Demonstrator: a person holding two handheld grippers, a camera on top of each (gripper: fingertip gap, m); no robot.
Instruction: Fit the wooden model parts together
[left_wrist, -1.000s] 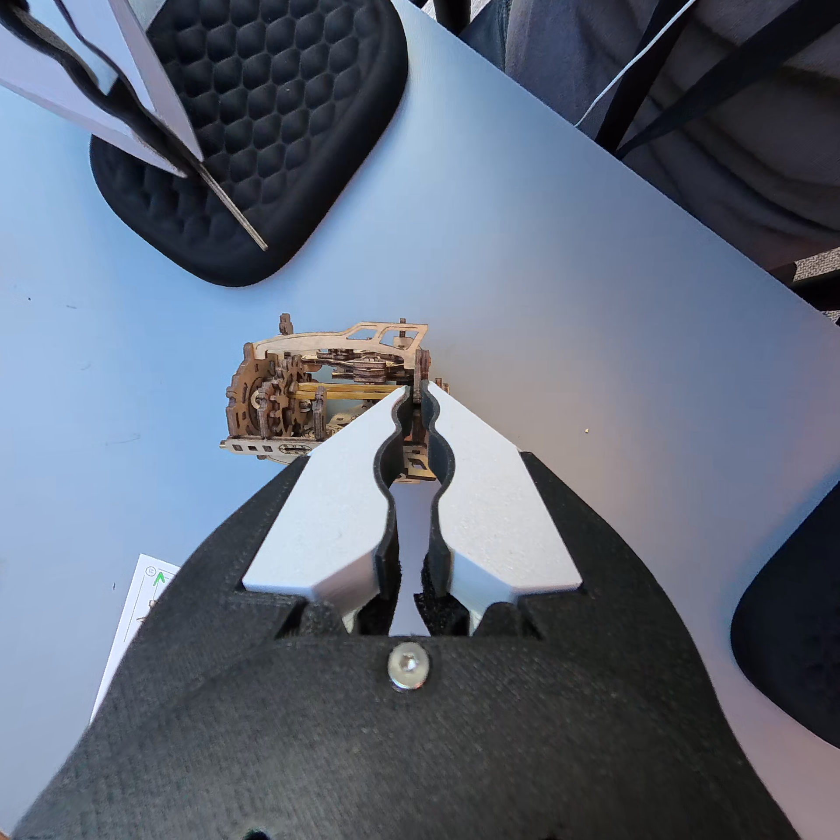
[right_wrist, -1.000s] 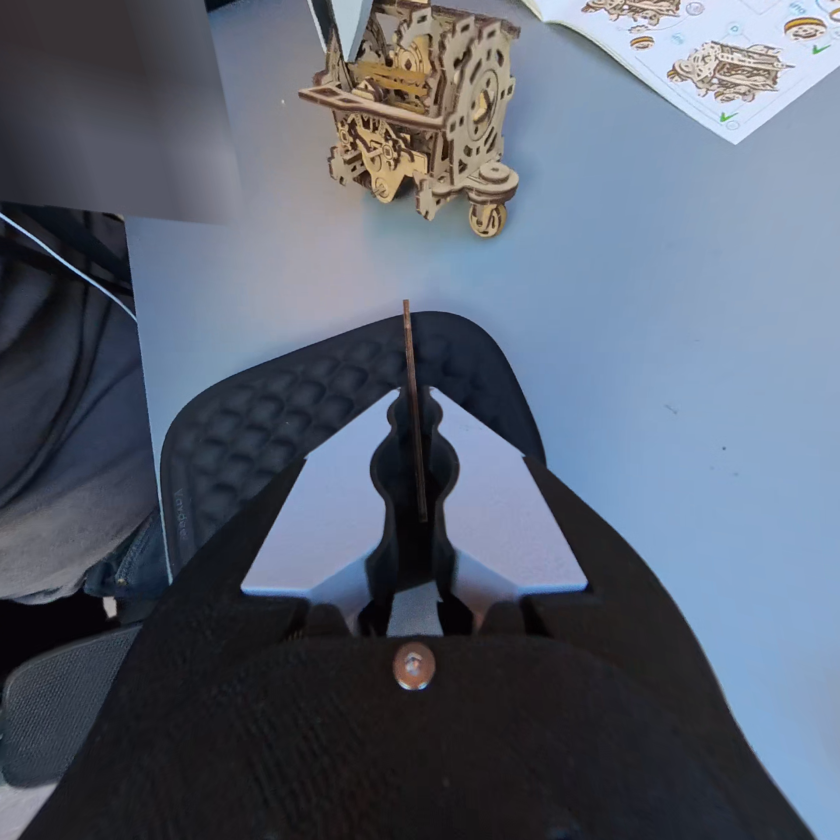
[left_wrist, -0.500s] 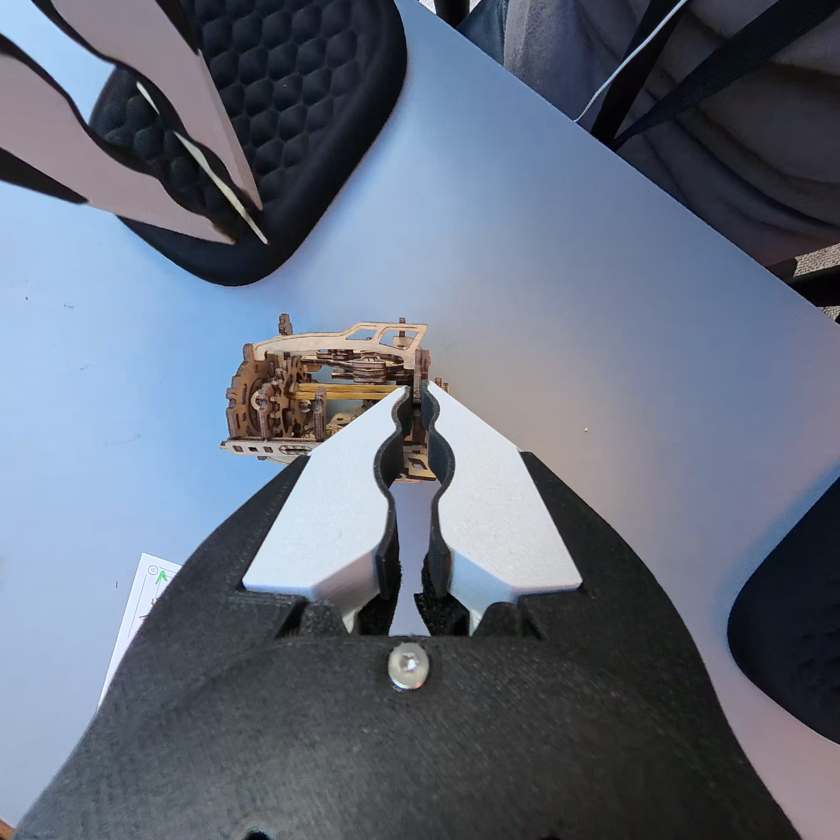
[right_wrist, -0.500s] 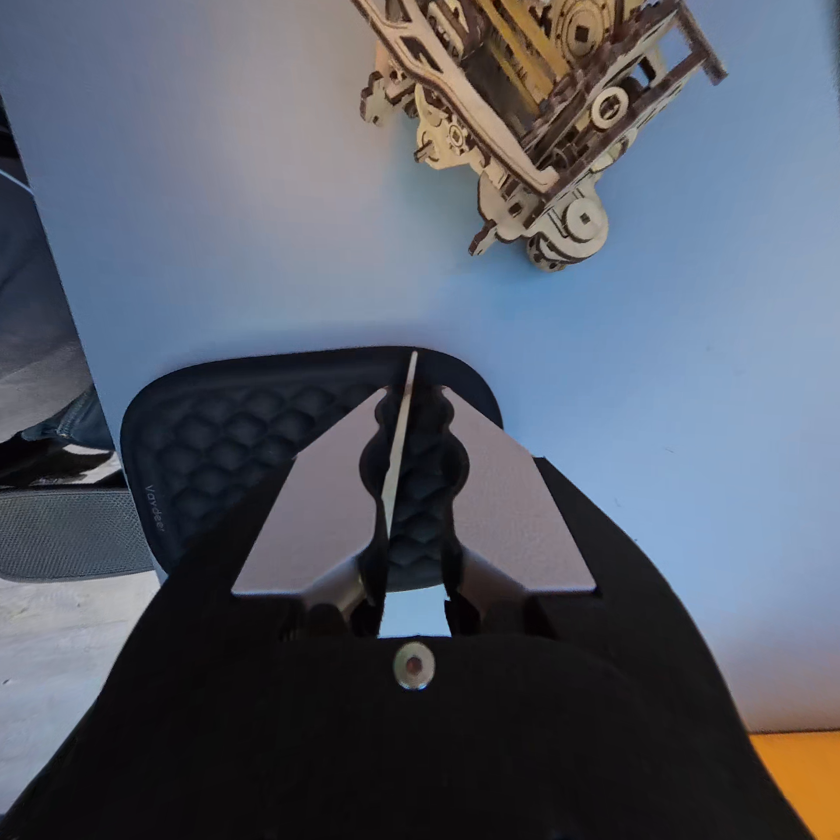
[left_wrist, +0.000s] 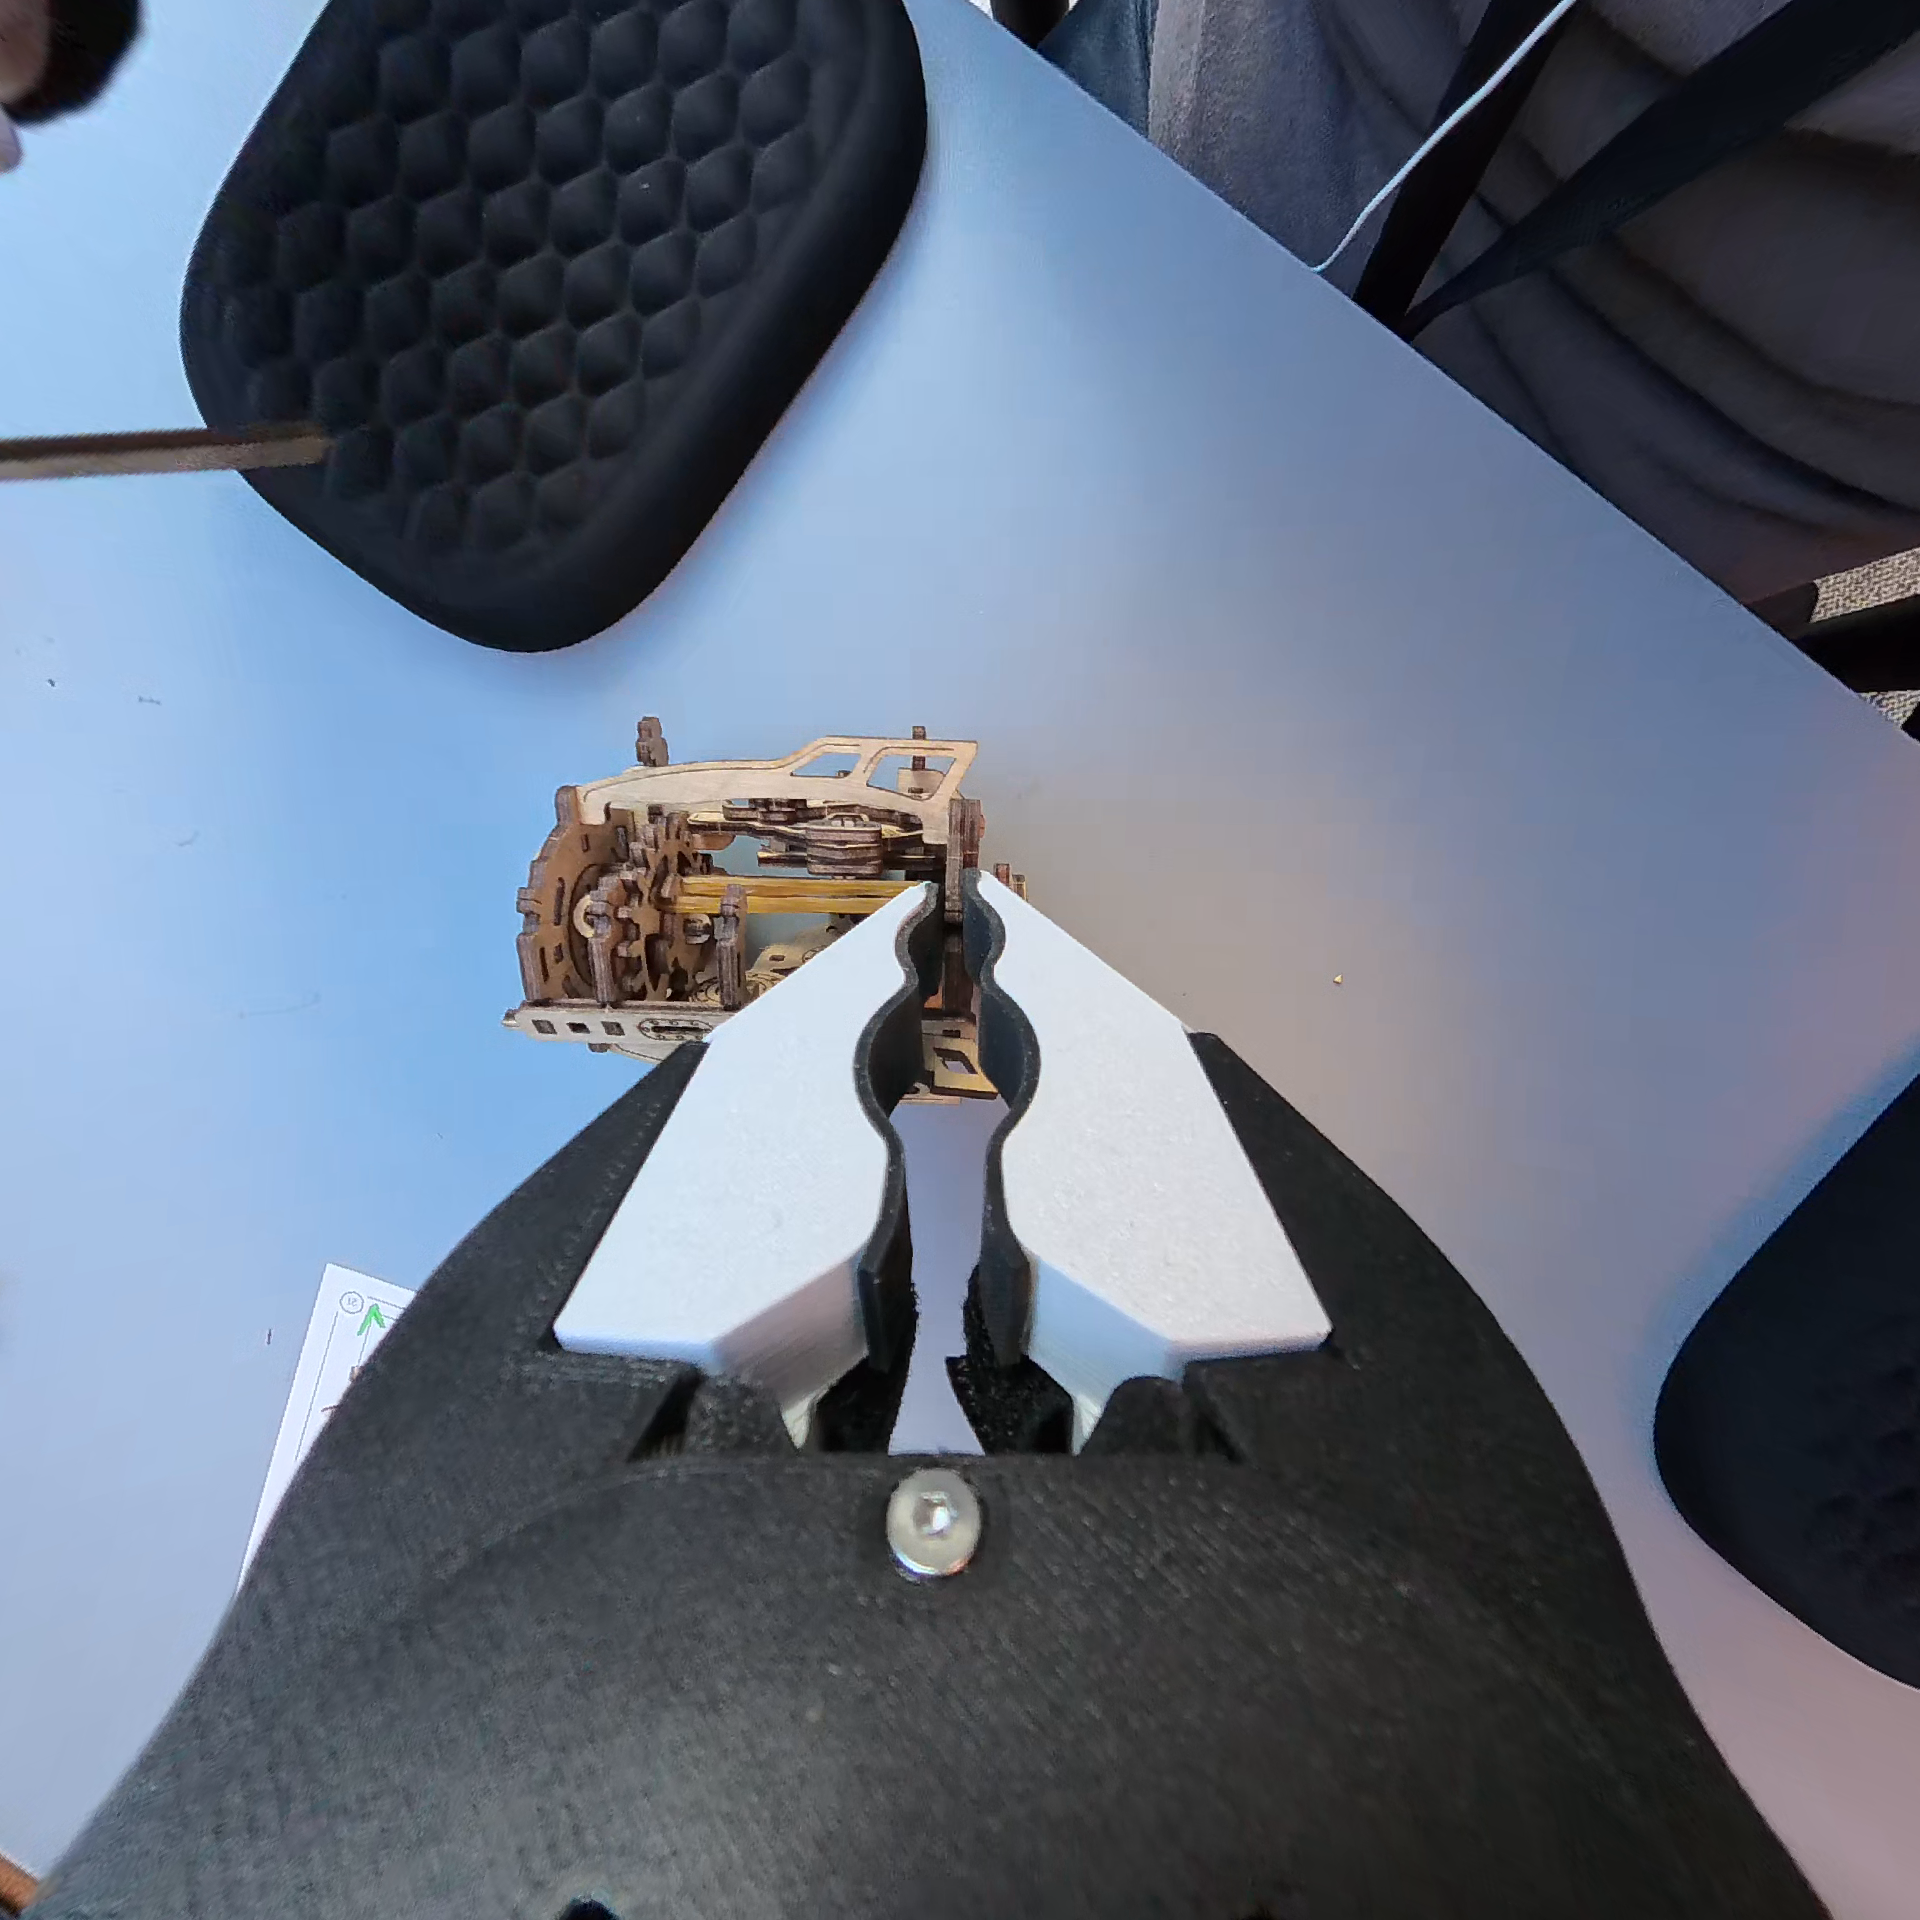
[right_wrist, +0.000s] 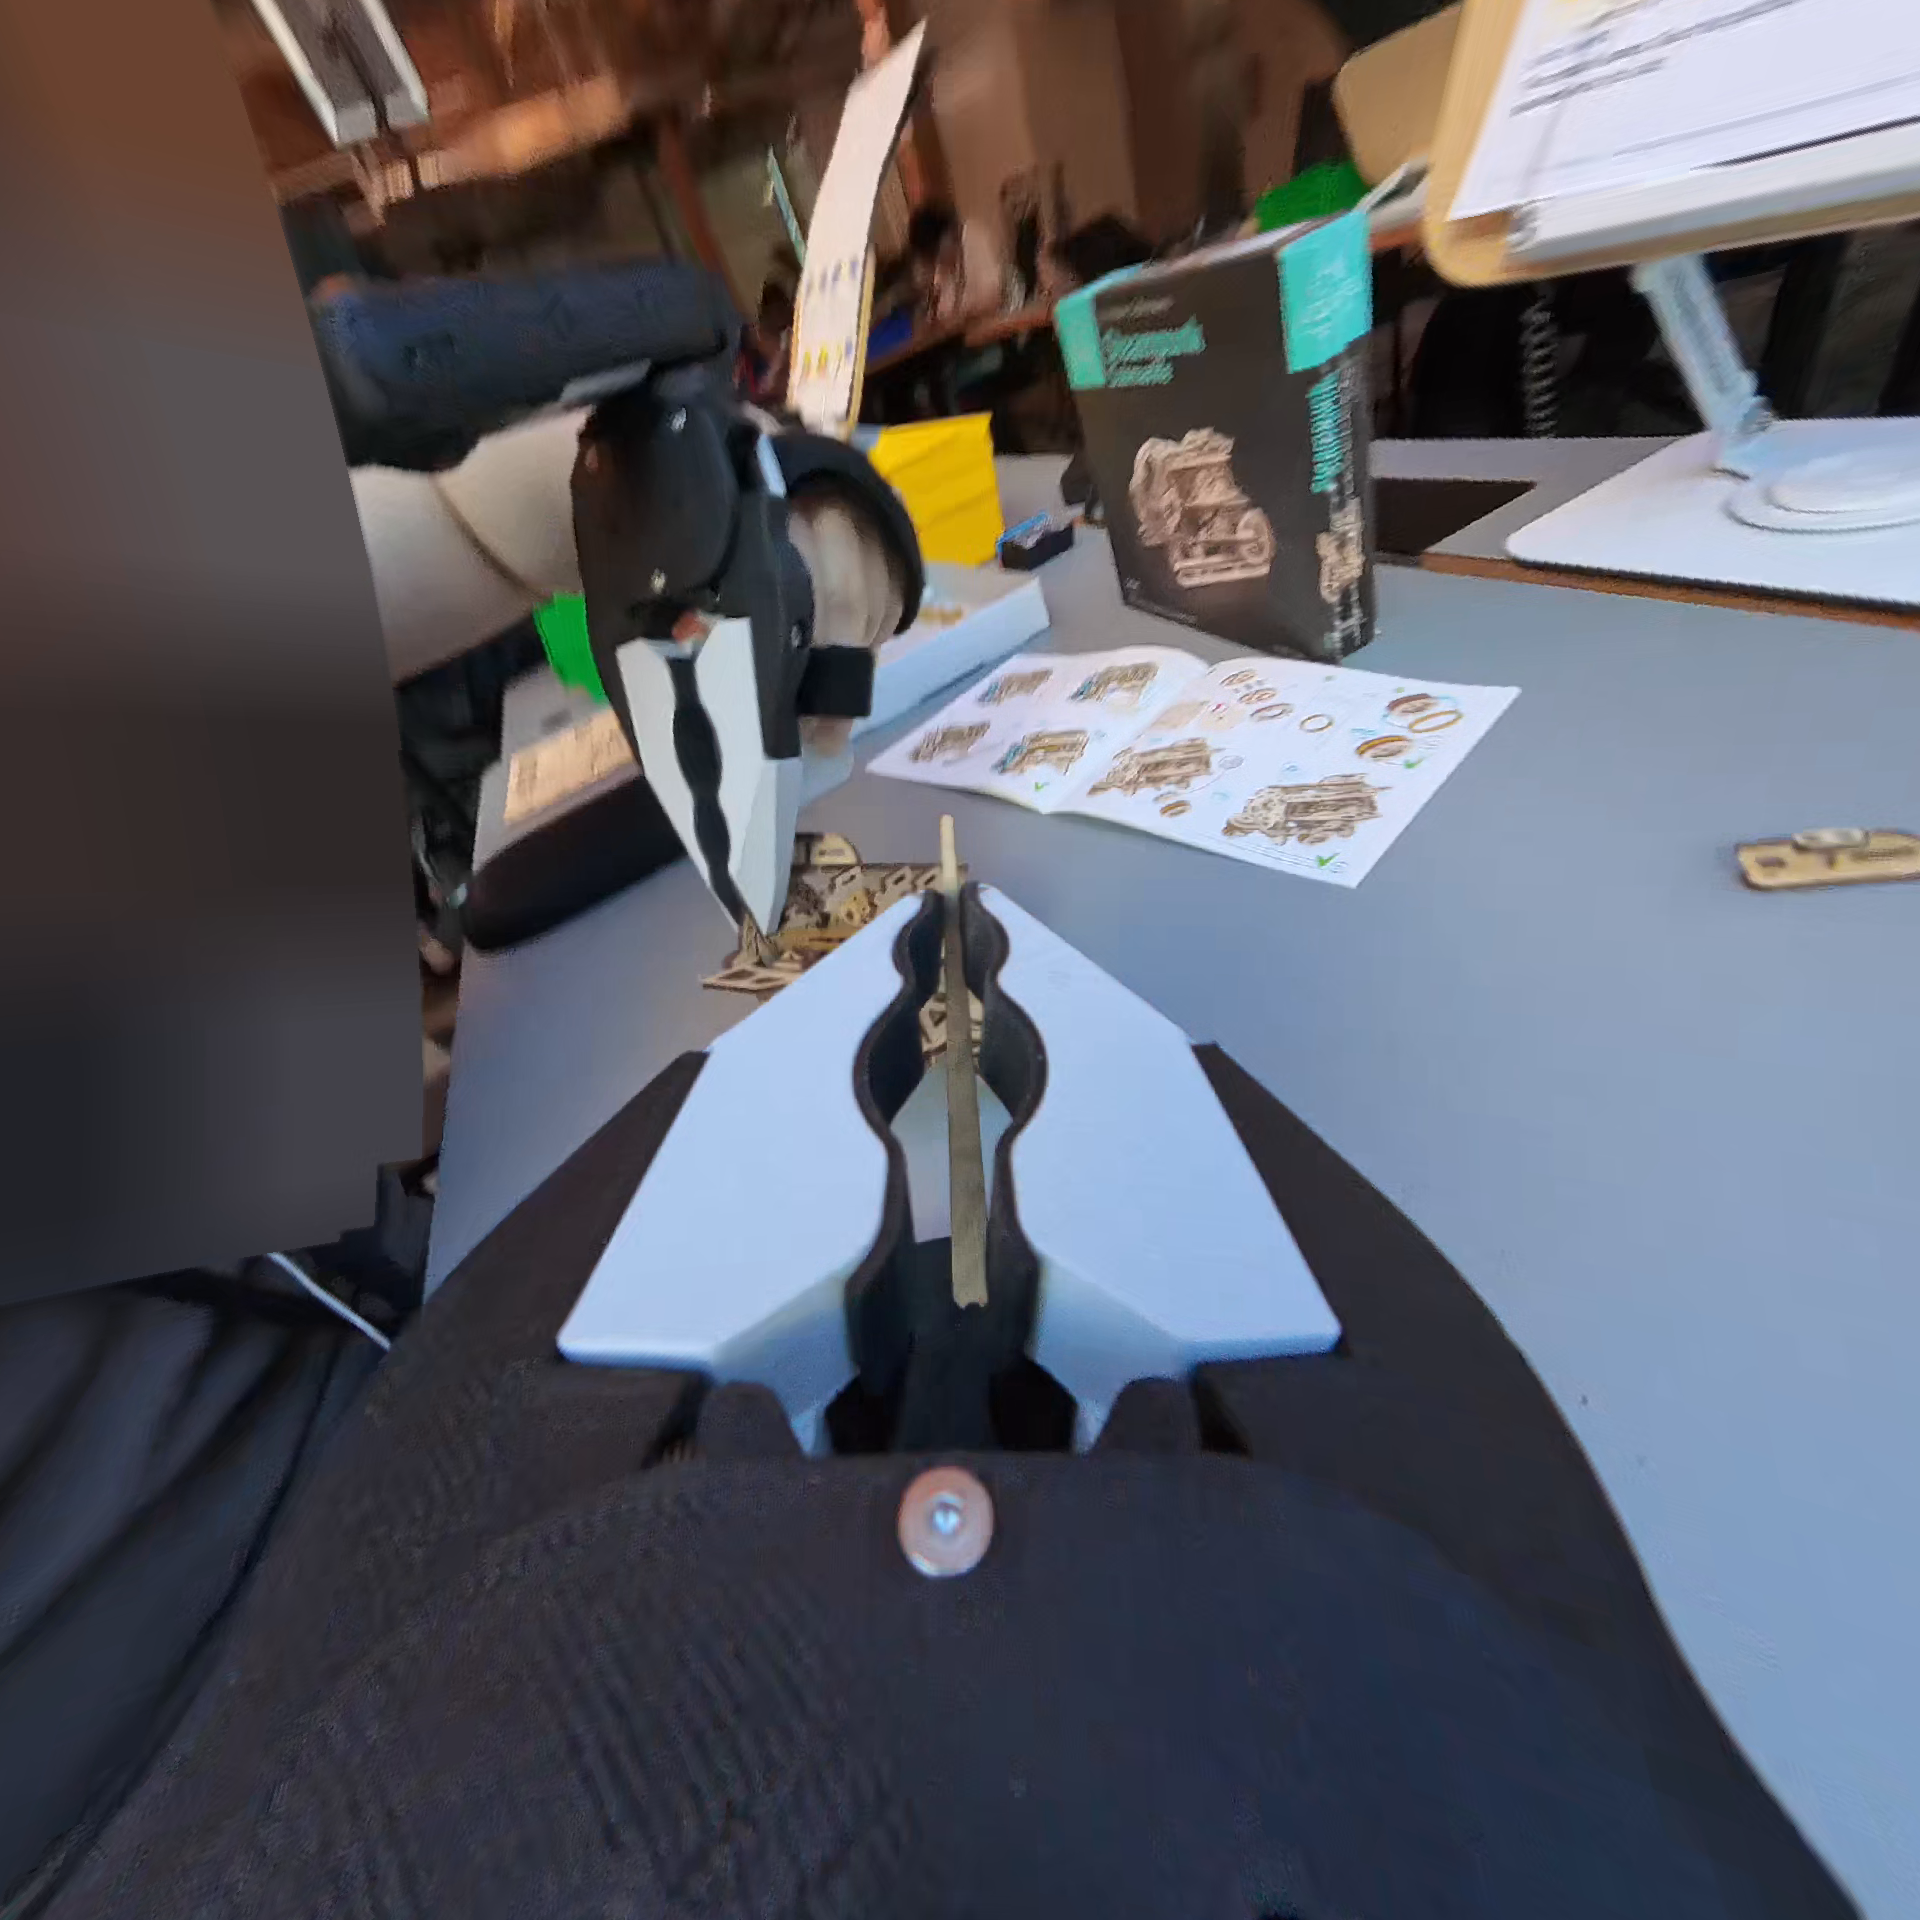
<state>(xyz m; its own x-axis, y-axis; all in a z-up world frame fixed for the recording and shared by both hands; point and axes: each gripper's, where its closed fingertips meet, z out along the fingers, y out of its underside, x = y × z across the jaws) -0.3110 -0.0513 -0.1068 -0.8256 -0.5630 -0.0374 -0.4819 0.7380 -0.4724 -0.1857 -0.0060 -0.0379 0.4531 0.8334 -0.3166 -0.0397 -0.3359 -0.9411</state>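
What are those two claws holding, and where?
Left gripper clamps the wooden model by its end panel; right gripper pinches a thin flat wooden piece edge-on, tip protruding.

black honeycomb pad (left_wrist: 540, 291) on table (left_wrist: 1299, 644) | open booklet (right_wrist: 1195, 758) | upright dark box (right_wrist: 1226, 457)

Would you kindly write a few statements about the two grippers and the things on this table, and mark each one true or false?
1. The left gripper is clamped on an upright plate of the wooden model. True.
2. The right gripper holds a thin flat wooden piece edge-on between its fingers. True.
3. The instruction booklet lies closed on the table. False: it lies open, showing pictured assembly steps.
4. The wooden piece is already fitted into the model. False: it is apart from the model, in the right gripper.
5. The kit box lies flat. False: it stands upright behind the booklet.
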